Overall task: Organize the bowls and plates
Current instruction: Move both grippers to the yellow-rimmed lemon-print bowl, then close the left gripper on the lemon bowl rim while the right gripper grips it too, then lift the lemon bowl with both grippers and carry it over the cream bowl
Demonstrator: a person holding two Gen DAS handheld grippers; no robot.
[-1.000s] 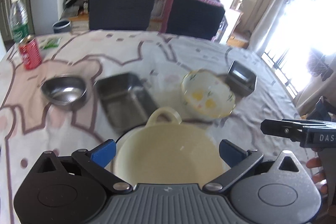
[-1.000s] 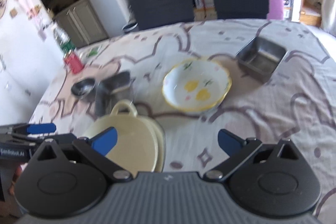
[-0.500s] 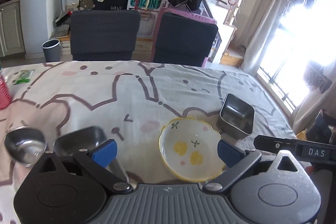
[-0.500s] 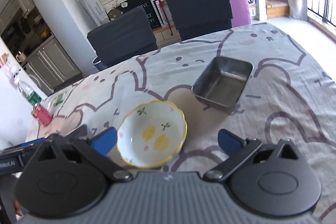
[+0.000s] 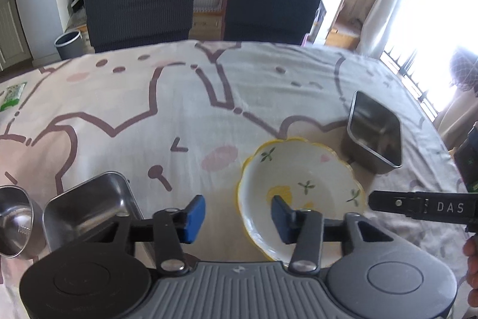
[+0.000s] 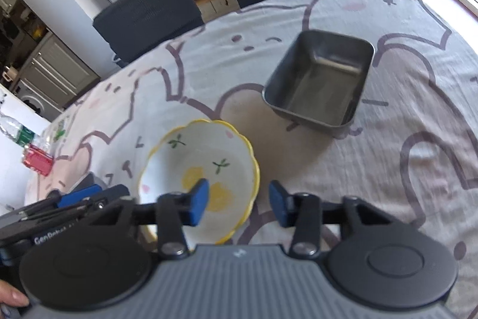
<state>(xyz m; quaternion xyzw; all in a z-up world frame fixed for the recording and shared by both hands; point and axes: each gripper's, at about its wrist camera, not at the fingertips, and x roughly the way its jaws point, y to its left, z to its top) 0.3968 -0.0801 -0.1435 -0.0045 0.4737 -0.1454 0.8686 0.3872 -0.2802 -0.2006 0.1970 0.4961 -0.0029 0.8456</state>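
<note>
While both grippers hung over the near edge of the table (image 5: 185, 97), their jaws were closing from either side of the floral bowl (image 5: 301, 184). The left gripper (image 5: 237, 217) straddled the bowl's left rim: one blue pad stood outside it over the cloth, the other over the bowl's inside, and neither pressed on the rim, so it gripped nothing. The right gripper (image 6: 239, 207) straddled the right rim of the same bowl (image 6: 197, 166) in the same manner, one pad above the yellow blotches, the other outside over the cloth, also with nothing gripped. Whether any pad brushed the rim could not be told.

That bowl, white with a scalloped yellow edge, sat near the middle of the near edge. Just beyond it, toward the right edge, a rectangular steel tray (image 6: 321, 82) stood apart from it. Toward the near left corner lay a second steel tray (image 5: 89, 205), and just beside that a round steel bowl (image 5: 16, 223) at the frame's margin. A red can (image 6: 37, 162) and a water bottle (image 6: 15, 132) stood at the left edge. Two dark chairs (image 5: 140, 8) were drawn up at the far edge.
</note>
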